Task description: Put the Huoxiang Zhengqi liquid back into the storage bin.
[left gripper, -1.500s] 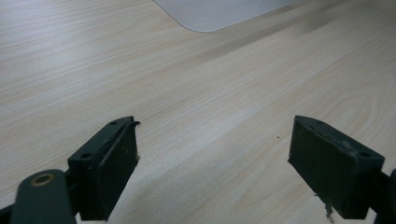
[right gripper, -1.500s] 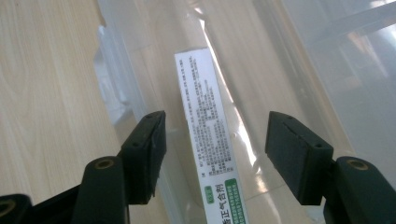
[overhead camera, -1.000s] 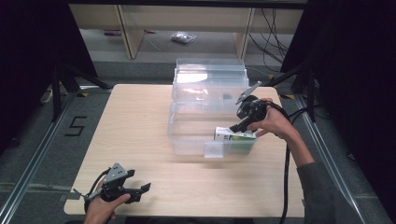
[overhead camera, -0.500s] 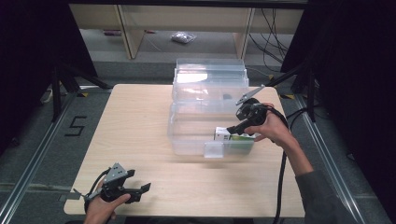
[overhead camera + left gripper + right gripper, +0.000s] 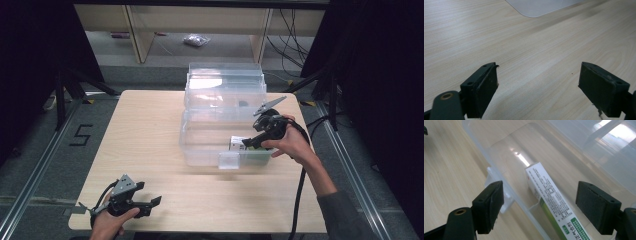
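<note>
A white and green carton (image 5: 237,143) lies on the floor of a clear plastic bin (image 5: 200,150) at its front right corner. My right gripper (image 5: 249,144) hovers over the bin's right side, pointing down at the carton. In the right gripper view the carton (image 5: 549,195) lies between the wide-apart jaws of the right gripper (image 5: 540,205), with gaps on both sides. Those jaws have just been opening. My left gripper (image 5: 154,206) rests near the table's front left edge. In the left gripper view the left gripper (image 5: 539,82) is open over bare wood.
The bin's clear lid (image 5: 225,82) stands open behind it. A small latch tab (image 5: 228,160) sticks out at the bin's front wall. The wooden table (image 5: 145,130) has free room left of the bin. A cable (image 5: 299,200) trails from the right gripper.
The right gripper's jaws have spread away from the carton, which stays in the bin. The right hand shifted only slightly. The left gripper has not moved.
</note>
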Available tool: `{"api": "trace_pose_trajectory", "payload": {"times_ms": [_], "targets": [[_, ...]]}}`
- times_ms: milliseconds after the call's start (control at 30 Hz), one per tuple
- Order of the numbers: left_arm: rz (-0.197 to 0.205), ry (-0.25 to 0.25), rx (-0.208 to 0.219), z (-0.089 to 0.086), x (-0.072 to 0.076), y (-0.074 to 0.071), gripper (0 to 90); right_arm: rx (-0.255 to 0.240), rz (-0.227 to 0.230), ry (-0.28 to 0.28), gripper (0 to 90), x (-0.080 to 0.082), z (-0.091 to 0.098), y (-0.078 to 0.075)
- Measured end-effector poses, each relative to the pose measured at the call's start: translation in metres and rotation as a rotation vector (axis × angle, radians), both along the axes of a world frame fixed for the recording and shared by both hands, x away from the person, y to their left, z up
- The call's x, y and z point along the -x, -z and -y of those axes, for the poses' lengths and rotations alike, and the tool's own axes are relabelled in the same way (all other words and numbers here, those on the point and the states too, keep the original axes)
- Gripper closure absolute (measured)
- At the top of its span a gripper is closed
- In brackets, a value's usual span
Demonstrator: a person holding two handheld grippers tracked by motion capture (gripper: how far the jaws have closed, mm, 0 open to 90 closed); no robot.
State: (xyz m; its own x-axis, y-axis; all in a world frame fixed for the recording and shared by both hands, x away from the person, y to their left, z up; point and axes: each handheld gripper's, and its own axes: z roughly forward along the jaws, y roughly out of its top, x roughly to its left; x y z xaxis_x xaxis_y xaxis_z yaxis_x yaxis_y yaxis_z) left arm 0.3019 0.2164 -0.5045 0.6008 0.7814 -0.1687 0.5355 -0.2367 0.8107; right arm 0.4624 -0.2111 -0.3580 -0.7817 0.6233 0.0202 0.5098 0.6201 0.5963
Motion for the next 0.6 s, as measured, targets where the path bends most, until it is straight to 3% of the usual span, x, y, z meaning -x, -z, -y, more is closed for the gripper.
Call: {"api": "trace_pose_trajectory", "payload": {"times_ms": [33, 100, 167, 233, 333, 467, 500, 567, 600], "targets": [[0.011, -0.005, 0.018, 0.001, 0.0, 0.001, 14.9, -0.006, 0.006, -0.007, 23.7, 0.001, 0.0, 0.001], [0.01, -0.004, 0.014, 0.001, 0.0, 0.001, 14.9, 0.0, -0.017, 0.012, 23.6, 0.004, -0.001, 0.0], [0.01, -0.003, 0.015, 0.001, 0.0, 0.001, 14.9, -0.006, 0.004, -0.004, 23.6, 0.004, -0.001, 0.001], [0.001, -0.002, 0.005, 0.0, 0.0, 0.0, 14.9, -0.009, -0.023, 0.009, 23.5, 0.009, -0.001, 0.001], [0.01, -0.002, 0.011, 0.0, 0.0, 0.001, 14.9, -0.013, -0.006, -0.009, 23.5, 0.011, 0.0, 0.004], [0.0, -0.001, 0.005, 0.0, 0.0, 0.0, 14.9, -0.022, -0.023, 0.011, 23.1, 0.016, 0.0, 0.008], [0.0, 0.001, -0.002, 0.0, 0.0, 0.0, 15.0, -0.025, -0.032, 0.049, 23.0, 0.019, -0.001, 0.009], [-0.001, 0.001, 0.0, 0.0, 0.0, 0.0, 15.0, -0.033, -0.043, 0.027, 22.2, 0.021, -0.001, 0.009], [-0.001, 0.0, 0.001, 0.0, 0.0, 0.0, 14.9, -0.031, -0.025, 0.03, 22.1, 0.022, -0.001, 0.011]]}}
